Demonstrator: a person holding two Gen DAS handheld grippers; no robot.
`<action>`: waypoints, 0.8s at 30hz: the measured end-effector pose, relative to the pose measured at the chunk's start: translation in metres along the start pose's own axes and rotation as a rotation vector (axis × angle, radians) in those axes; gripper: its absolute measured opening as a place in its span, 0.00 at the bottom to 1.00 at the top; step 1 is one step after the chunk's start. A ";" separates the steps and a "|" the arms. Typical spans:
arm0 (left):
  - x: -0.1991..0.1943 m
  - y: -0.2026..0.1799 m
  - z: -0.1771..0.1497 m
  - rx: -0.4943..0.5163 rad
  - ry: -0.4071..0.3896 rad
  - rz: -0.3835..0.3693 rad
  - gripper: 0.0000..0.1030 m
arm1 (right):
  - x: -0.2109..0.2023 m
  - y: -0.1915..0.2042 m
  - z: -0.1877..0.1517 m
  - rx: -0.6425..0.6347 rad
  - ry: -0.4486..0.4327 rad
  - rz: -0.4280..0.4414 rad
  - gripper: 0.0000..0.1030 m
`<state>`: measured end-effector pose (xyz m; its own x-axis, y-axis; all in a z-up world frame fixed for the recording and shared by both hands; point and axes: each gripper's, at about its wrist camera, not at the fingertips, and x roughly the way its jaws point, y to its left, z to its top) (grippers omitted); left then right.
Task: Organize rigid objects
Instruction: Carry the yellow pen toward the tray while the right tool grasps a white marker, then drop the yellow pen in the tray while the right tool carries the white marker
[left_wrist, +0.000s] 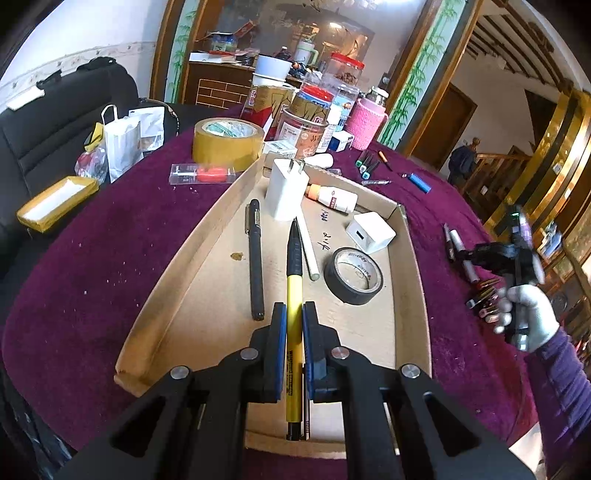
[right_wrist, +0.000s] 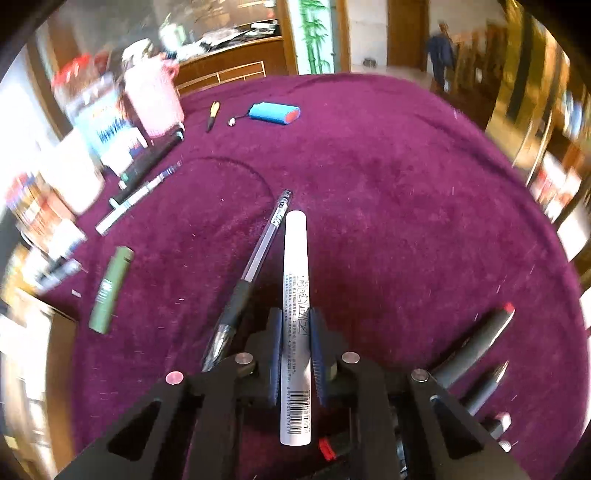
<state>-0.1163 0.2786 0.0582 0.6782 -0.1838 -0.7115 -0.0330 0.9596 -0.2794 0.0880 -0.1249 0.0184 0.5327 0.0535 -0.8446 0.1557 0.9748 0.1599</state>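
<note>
In the left wrist view my left gripper (left_wrist: 294, 314) is shut on a yellow and black pen (left_wrist: 294, 280) that points away over the cardboard tray (left_wrist: 207, 206). The tray holds a black pen (left_wrist: 256, 258), a white stick (left_wrist: 307, 247), a roll of black tape (left_wrist: 353, 276), two white chargers (left_wrist: 286, 188) and a small white bottle (left_wrist: 334, 198). My right gripper (right_wrist: 296, 321) is shut on a white marker (right_wrist: 295, 295) with a barcode, above the purple cloth. A clear pen with a black grip (right_wrist: 251, 273) lies just left of it. The right gripper (left_wrist: 513, 254) also shows at the right edge of the left wrist view, held by a gloved hand.
A green tube (right_wrist: 110, 290), a silver pen (right_wrist: 136, 197), a dark marker (right_wrist: 147, 162) and a blue battery pack (right_wrist: 274, 113) lie on the cloth. Dark pens (right_wrist: 476, 343) lie at the right. A roll of brown tape (left_wrist: 227, 142), jars and a pink cup (left_wrist: 367, 120) stand behind the tray.
</note>
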 end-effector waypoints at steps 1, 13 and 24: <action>0.004 -0.001 0.001 0.006 0.007 0.008 0.08 | -0.006 -0.007 -0.002 0.036 0.001 0.061 0.14; 0.065 -0.009 0.028 0.036 0.154 0.121 0.08 | -0.077 0.064 -0.031 -0.048 0.011 0.435 0.15; 0.024 0.004 0.023 -0.035 0.038 0.043 0.48 | -0.056 0.183 -0.068 -0.233 0.160 0.559 0.16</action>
<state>-0.0835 0.2826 0.0545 0.6474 -0.1508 -0.7471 -0.0879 0.9589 -0.2698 0.0304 0.0654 0.0603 0.3473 0.5834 -0.7342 -0.3060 0.8106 0.4994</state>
